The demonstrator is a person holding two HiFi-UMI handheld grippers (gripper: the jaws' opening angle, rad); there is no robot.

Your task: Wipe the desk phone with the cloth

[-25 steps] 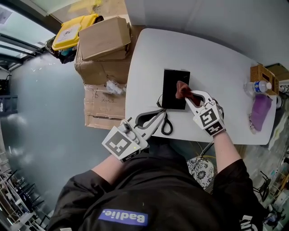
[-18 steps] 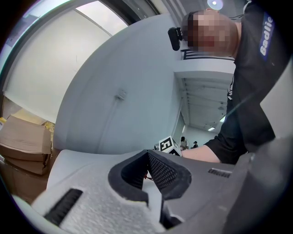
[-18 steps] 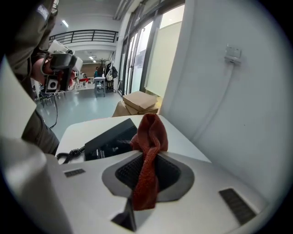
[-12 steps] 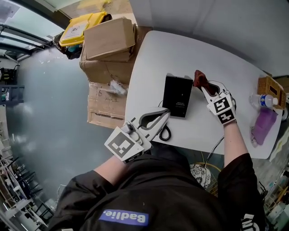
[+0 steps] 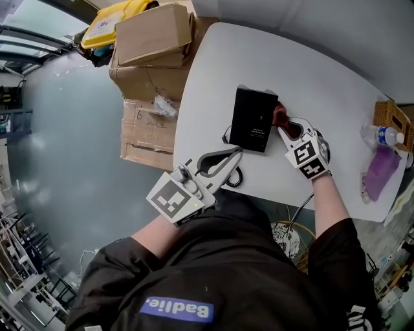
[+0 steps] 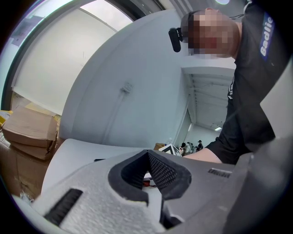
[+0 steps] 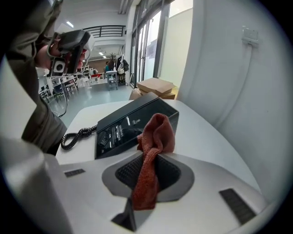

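Observation:
The black desk phone lies on the white table, and its coiled cord trails toward the near edge. My right gripper is shut on a reddish-brown cloth, which presses against the phone's right side. In the right gripper view the cloth stands up out of the jaws, just in front of the phone. My left gripper is shut on nothing and hovers at the near table edge beside the cord. Its closed jaws fill the left gripper view.
Stacked cardboard boxes and a yellow-lidded bin stand off the table's left side. At the table's right end are a water bottle, a wicker basket and a purple cloth.
The right gripper carried the cloth from the phone's right edge out past its far corner, then back against the phone's right side. The left gripper has stayed near the table edge.

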